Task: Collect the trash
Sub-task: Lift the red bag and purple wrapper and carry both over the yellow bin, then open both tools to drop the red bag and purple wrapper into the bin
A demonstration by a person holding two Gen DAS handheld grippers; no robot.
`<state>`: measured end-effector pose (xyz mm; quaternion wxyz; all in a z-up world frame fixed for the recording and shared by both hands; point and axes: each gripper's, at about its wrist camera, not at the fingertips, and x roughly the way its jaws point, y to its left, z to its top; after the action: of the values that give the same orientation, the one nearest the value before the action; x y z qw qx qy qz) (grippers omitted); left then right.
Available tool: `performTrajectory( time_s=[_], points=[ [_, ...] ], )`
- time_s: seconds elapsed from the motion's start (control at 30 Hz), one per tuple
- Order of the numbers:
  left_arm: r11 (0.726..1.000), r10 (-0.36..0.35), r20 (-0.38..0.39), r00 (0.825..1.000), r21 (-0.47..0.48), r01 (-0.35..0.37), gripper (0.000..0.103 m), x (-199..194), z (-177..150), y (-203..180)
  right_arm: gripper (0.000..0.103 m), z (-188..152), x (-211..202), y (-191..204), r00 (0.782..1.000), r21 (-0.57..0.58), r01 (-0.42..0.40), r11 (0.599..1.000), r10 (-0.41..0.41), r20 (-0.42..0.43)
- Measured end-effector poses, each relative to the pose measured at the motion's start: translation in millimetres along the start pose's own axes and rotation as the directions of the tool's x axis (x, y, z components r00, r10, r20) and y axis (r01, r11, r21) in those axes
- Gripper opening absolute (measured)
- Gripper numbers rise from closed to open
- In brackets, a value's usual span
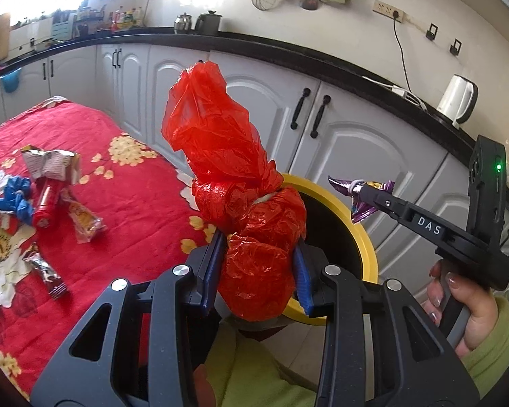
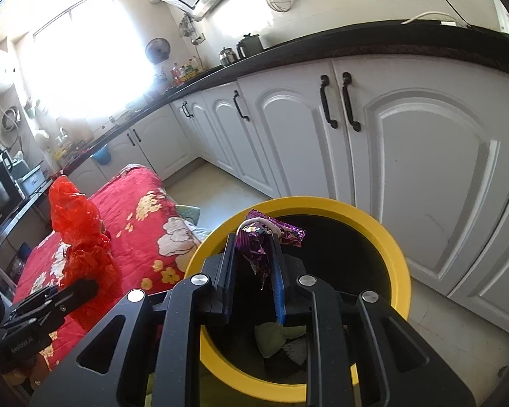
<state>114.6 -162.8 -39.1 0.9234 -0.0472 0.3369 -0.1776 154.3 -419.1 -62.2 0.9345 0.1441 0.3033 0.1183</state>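
Note:
My left gripper is shut on a crumpled red plastic bag, held upright beside the near rim of a yellow-rimmed black bin. My right gripper is shut on a purple foil wrapper and holds it over the bin's opening. In the left wrist view the right gripper shows with the wrapper above the bin. The red bag also shows at left in the right wrist view. Some trash lies in the bin.
A table under a red floral cloth holds more trash: a silver wrapper, a red tube, a blue bag, an orange snack packet, a dark wrapper. White cabinets stand behind the bin.

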Motion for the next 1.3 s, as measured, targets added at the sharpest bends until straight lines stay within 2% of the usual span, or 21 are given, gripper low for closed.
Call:
performTrajectory(
  time_s=[0.63, 1.1, 1.3],
  points=[
    [0.996, -0.029, -0.09, 0.996, 0.081, 0.036, 0.03, 56, 13, -31, 0.018, -21, 13, -40, 0.996, 0.082, 0.035, 0.996, -0.028, -0.08],
    [0.992, -0.039, -0.175, 0.984, 0.108, 0.059, 0.031, 91, 13, -42, 0.019, -30, 19, -53, 0.993, 0.117, 0.039, 0.992, -0.026, -0.115],
    [0.994, -0.041, -0.191, 0.981, 0.091, 0.059, 0.042, 94, 12, -37, 0.019, -30, 20, -53, 0.992, 0.122, 0.044, 0.992, -0.029, -0.121]
  ],
)
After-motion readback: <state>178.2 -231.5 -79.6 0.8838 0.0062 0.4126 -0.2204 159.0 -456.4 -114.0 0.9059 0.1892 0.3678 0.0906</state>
